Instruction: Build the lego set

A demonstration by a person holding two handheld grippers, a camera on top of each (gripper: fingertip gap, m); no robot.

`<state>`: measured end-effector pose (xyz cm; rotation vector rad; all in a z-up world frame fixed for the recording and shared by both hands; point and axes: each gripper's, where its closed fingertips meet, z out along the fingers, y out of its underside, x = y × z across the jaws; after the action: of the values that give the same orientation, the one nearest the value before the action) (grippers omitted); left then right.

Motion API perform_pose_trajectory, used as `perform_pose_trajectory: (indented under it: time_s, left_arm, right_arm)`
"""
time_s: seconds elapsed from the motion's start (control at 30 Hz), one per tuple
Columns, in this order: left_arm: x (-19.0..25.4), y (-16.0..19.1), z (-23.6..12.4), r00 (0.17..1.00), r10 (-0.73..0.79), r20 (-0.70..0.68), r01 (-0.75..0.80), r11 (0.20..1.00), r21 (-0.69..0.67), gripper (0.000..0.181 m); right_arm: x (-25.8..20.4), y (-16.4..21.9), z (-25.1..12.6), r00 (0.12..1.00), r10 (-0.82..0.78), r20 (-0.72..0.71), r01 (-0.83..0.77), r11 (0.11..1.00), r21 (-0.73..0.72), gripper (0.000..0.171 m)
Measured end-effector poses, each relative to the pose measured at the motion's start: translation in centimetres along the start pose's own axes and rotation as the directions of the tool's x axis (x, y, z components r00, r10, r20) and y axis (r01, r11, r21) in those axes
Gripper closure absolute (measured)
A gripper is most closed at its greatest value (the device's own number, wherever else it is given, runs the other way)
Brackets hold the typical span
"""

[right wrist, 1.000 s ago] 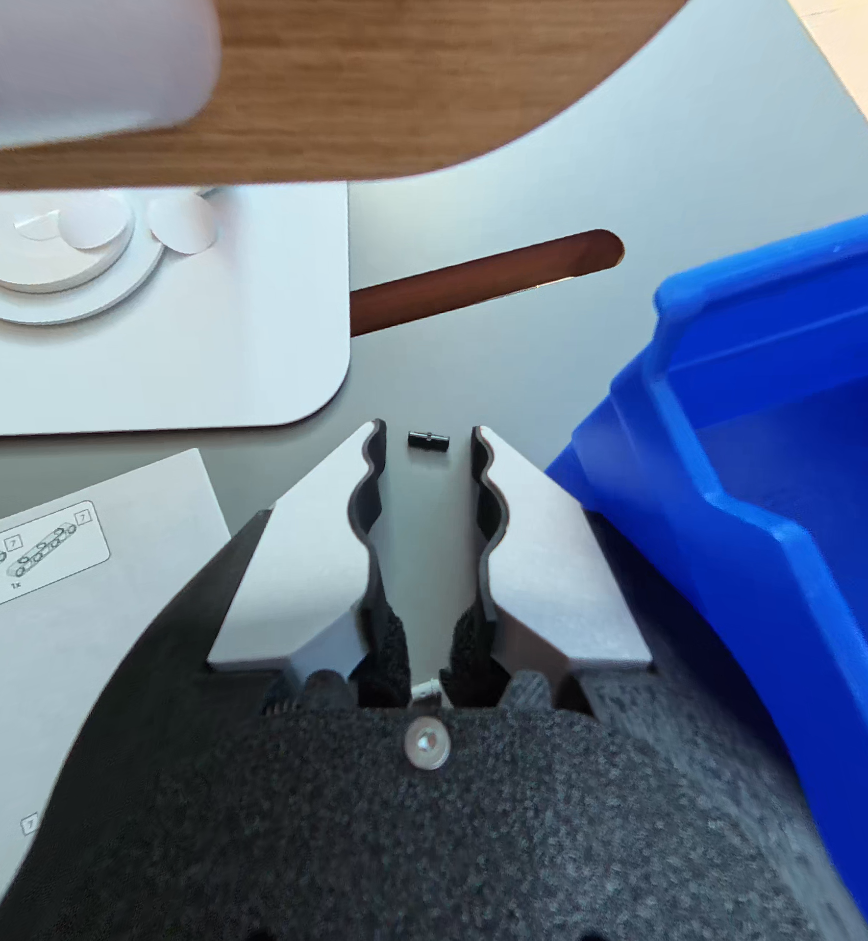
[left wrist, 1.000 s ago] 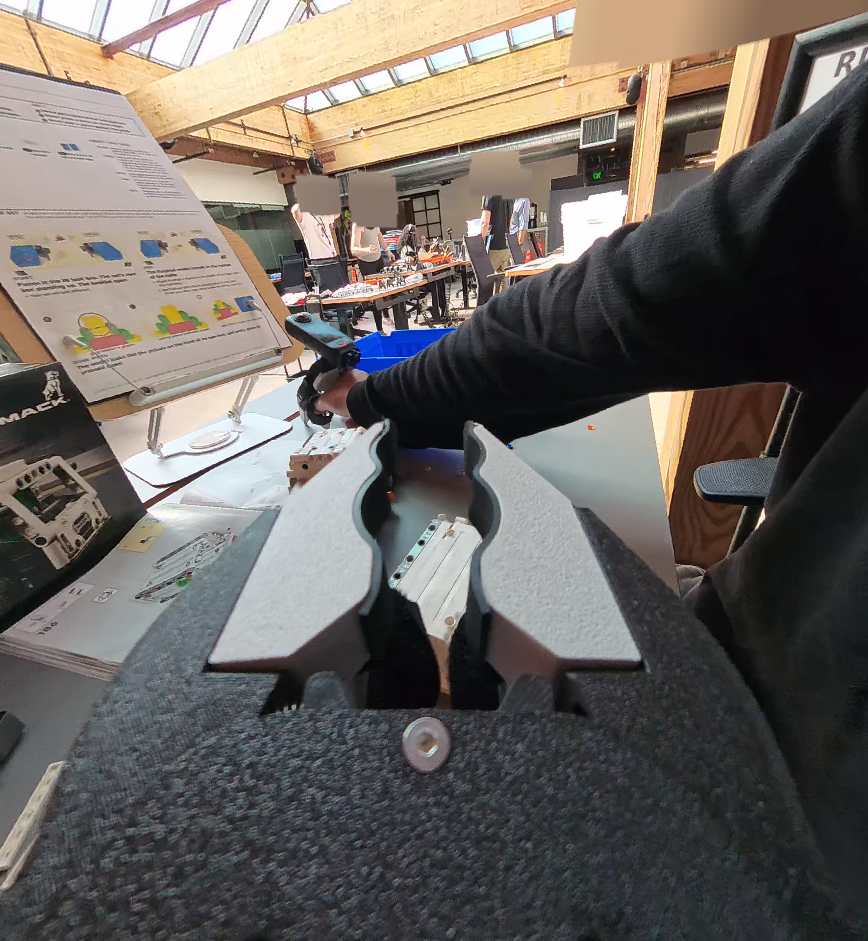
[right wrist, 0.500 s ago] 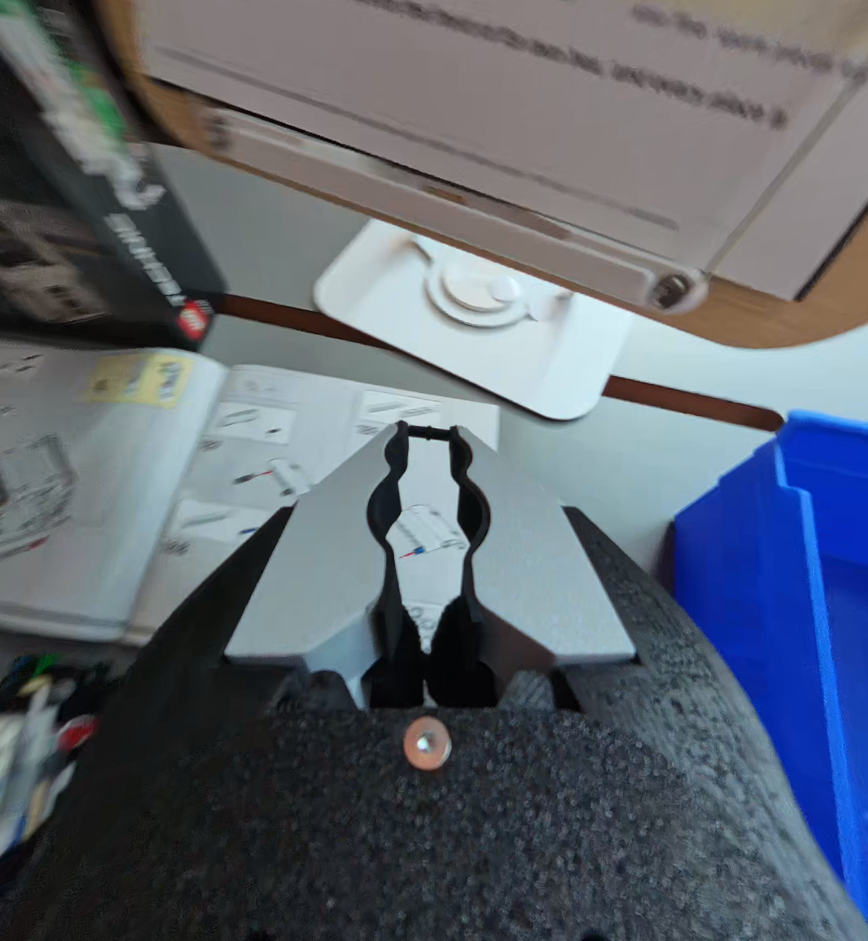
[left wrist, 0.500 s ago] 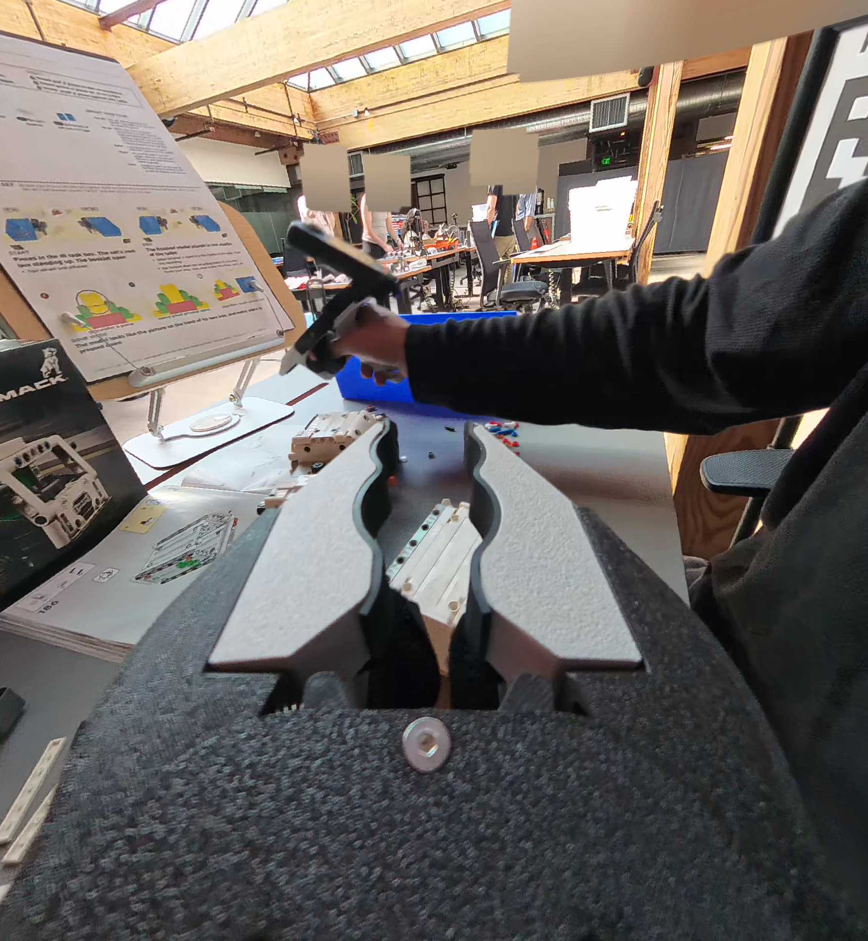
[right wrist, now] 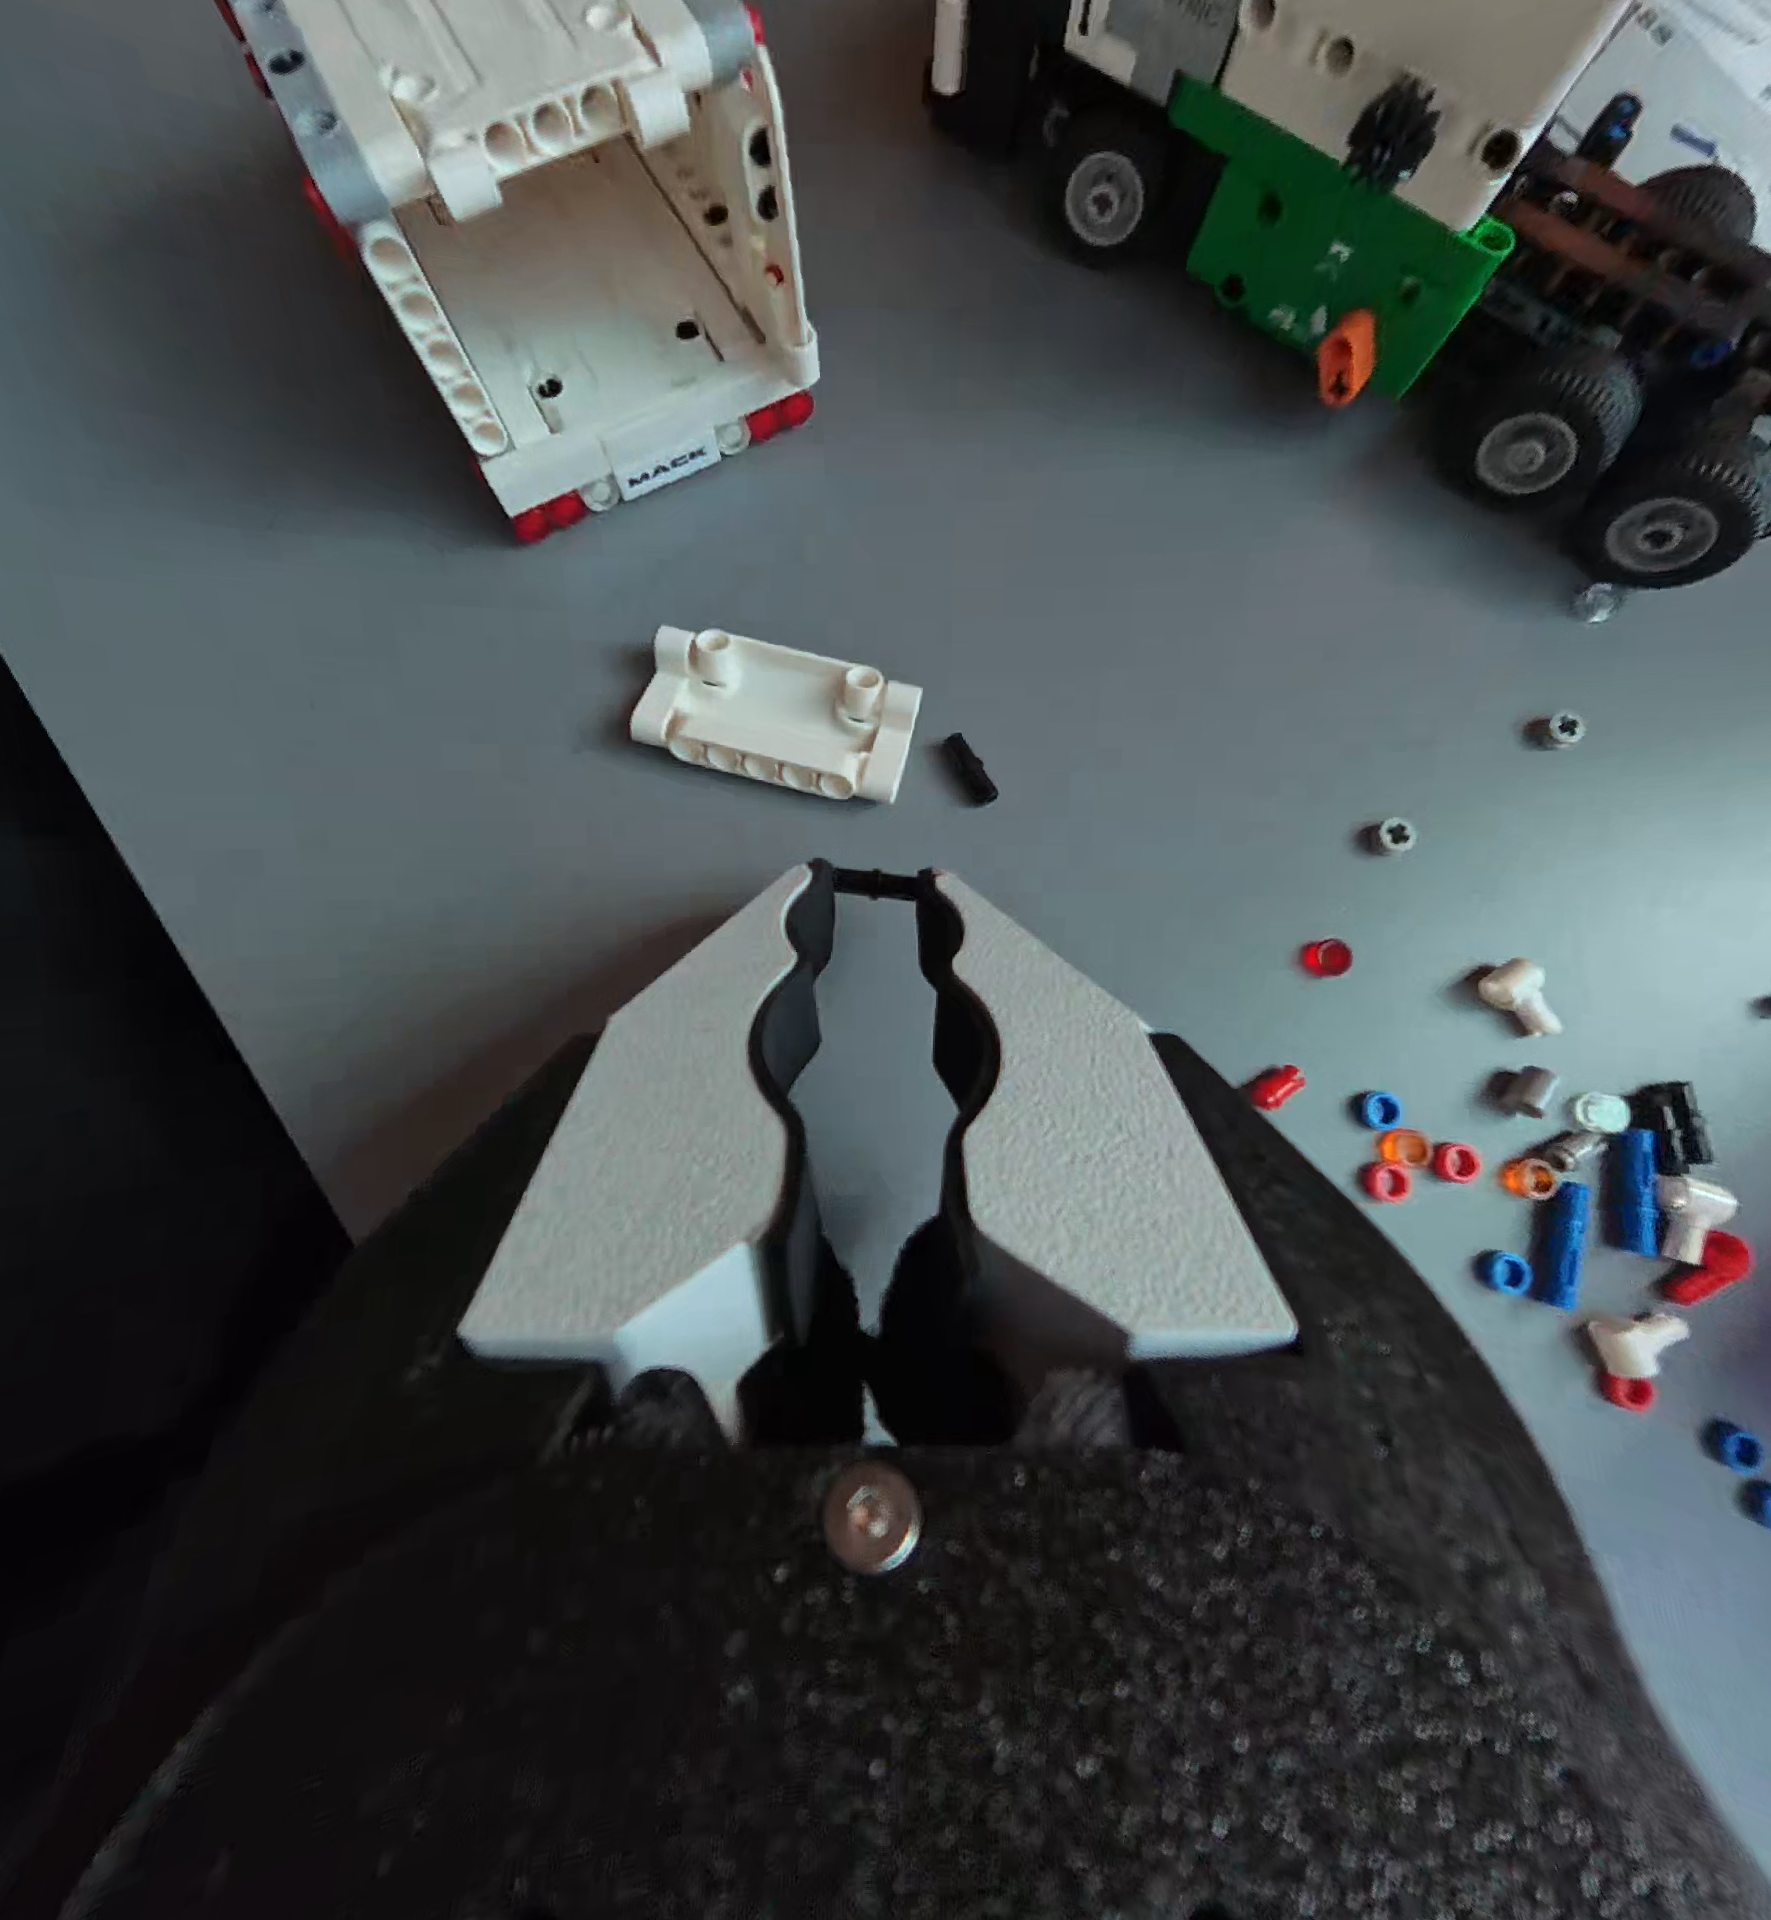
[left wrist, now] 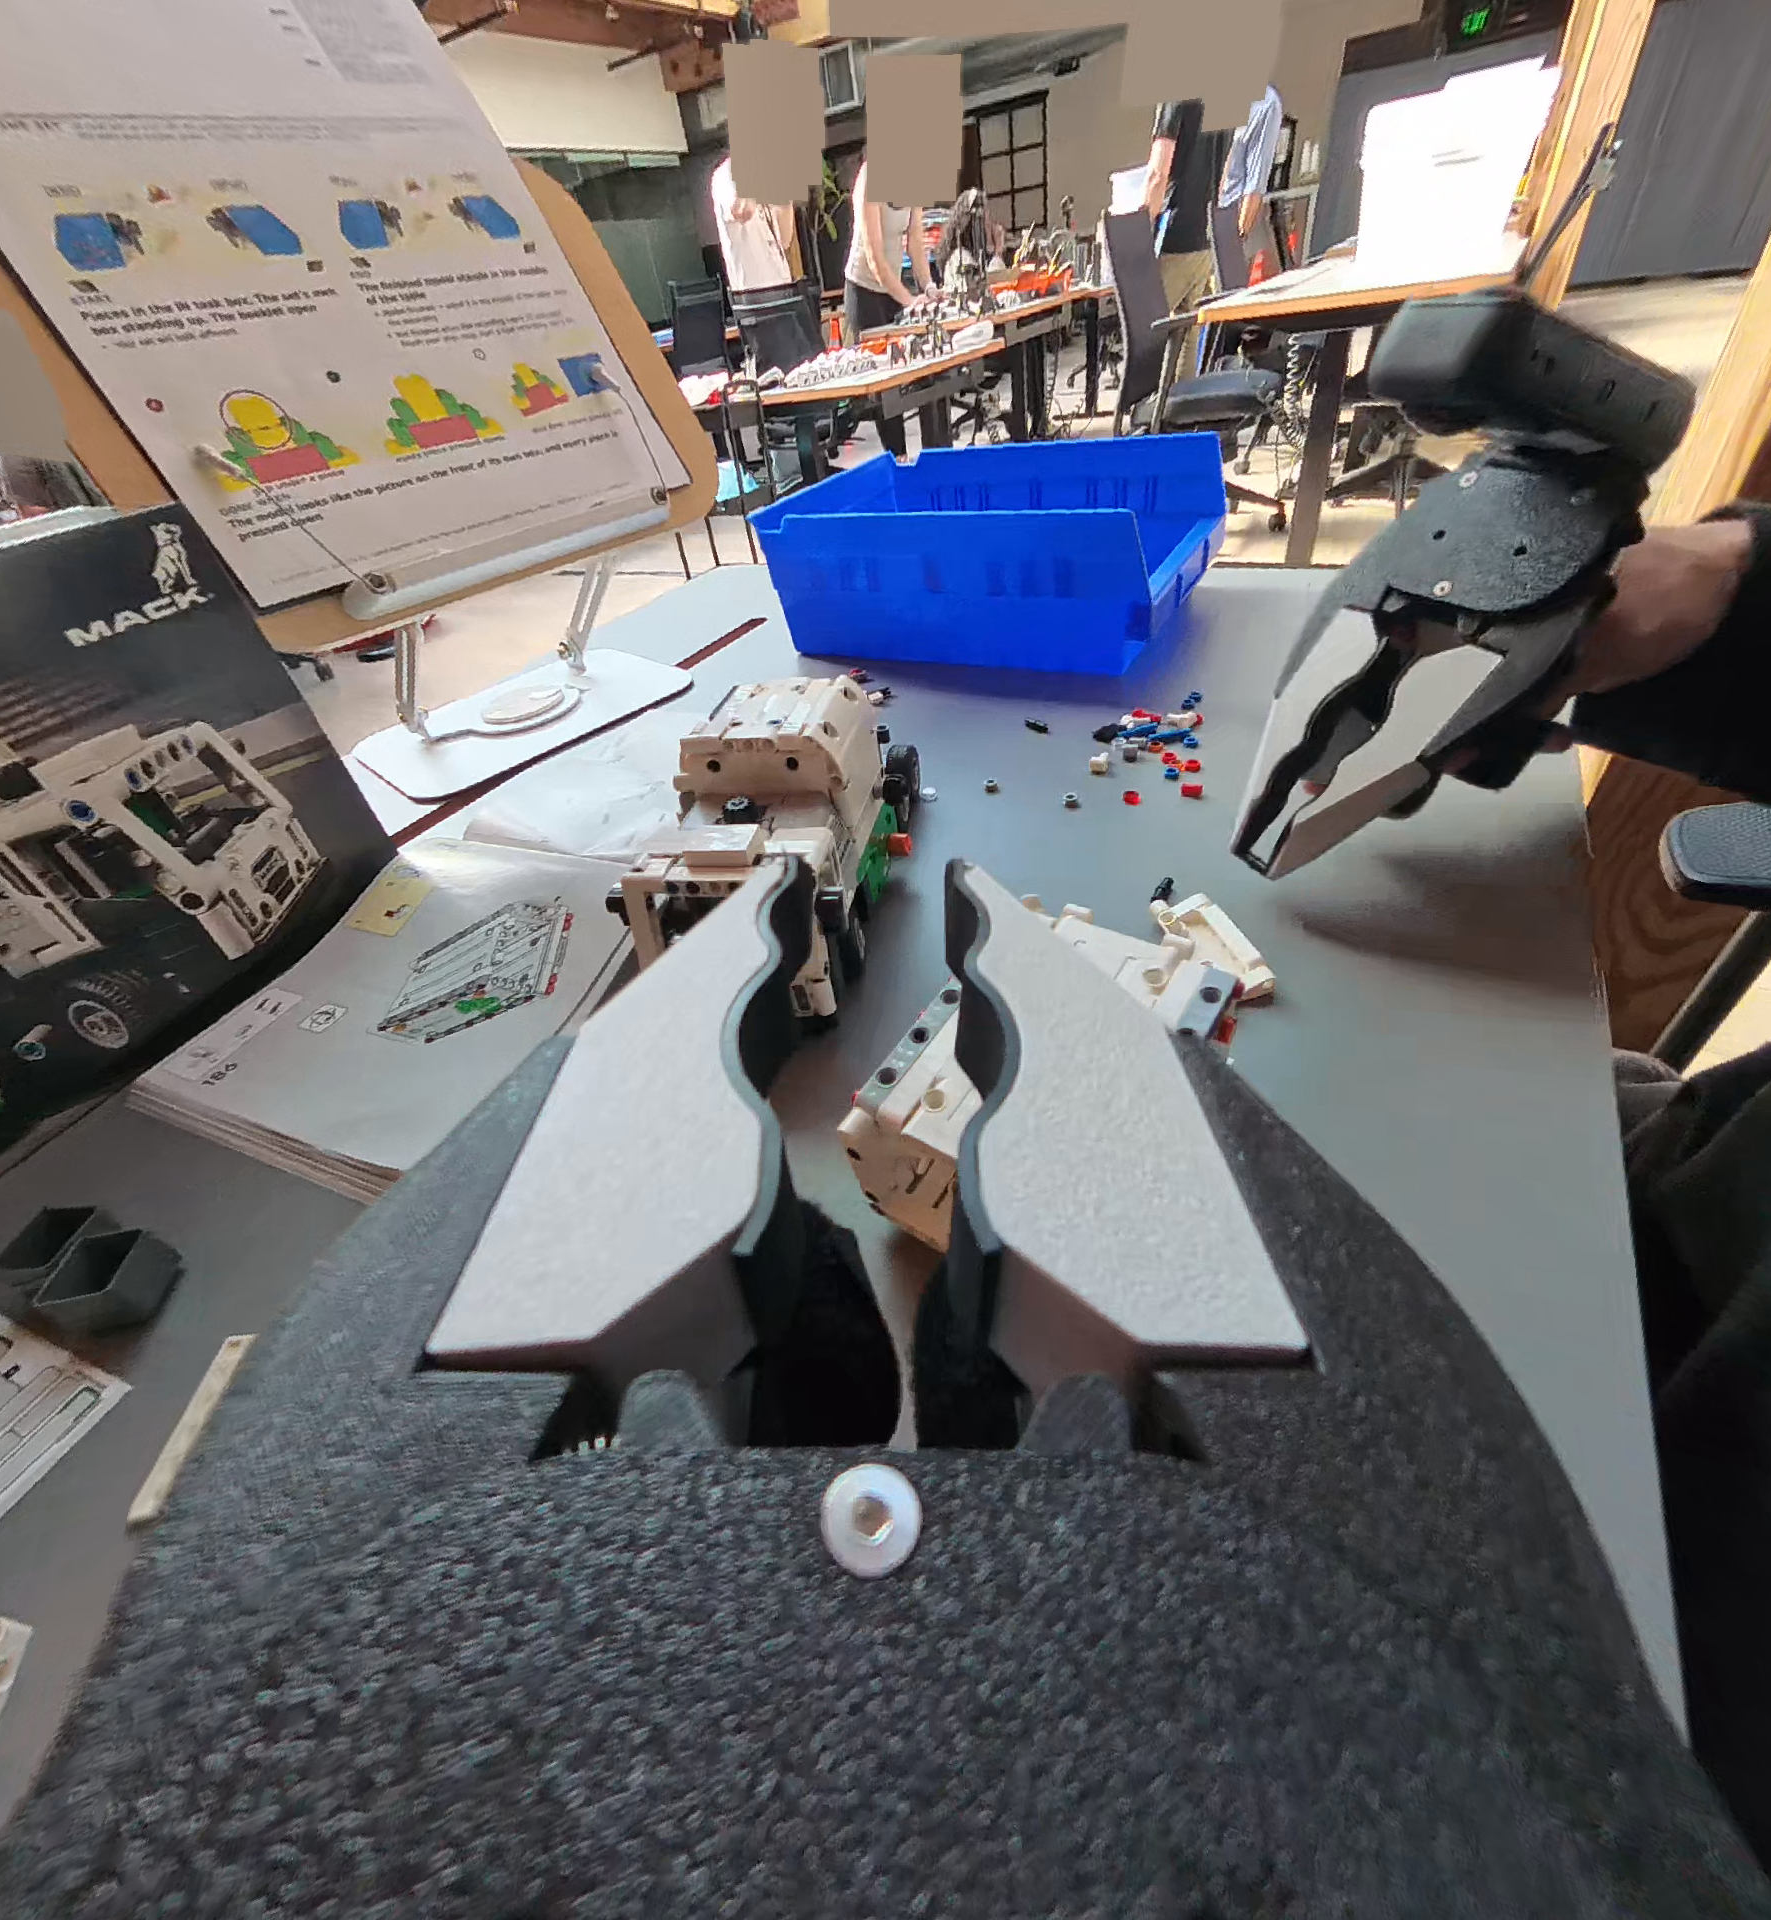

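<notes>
My right gripper (right wrist: 873, 881) is shut on a small black pin (right wrist: 873, 883), held across its fingertips above the grey table. It also shows in the left wrist view (left wrist: 1265, 842), at the right. A small white panel (right wrist: 777, 717) and a loose black pin (right wrist: 969, 769) lie just ahead of it. The white box body (right wrist: 569, 260) lies beyond them at the left, and the partly built truck (right wrist: 1380, 208) at the right. My left gripper (left wrist: 870, 894) is open and empty, low over the white box body (left wrist: 912, 1122), with the truck (left wrist: 787, 800) just ahead.
A heap of small coloured parts (right wrist: 1587, 1195) lies to the right of my right gripper. A blue bin (left wrist: 995, 551) stands at the back. The open booklet (left wrist: 393, 987), the set's black box (left wrist: 81, 810) and an instruction stand (left wrist: 289, 260) fill the left side.
My right gripper shut on the black pin beside the blue bin, lifted it and swung it over to the white panel. My left gripper's view now takes in more of the table.
</notes>
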<state>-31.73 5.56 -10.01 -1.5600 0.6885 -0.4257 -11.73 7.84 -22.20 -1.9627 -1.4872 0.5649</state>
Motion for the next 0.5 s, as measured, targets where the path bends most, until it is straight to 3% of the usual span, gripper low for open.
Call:
perform_pose_trajectory:
  time_s: [0.5]
  left_arm:
    - [-5.4,-0.7,2.9,0.983,-0.166,0.080,0.170,0.984,-0.056,0.160]
  right_arm:
    - [0.8,-0.3,2.2,0.998,-0.053,0.047,0.051,0.997,0.051,0.156]
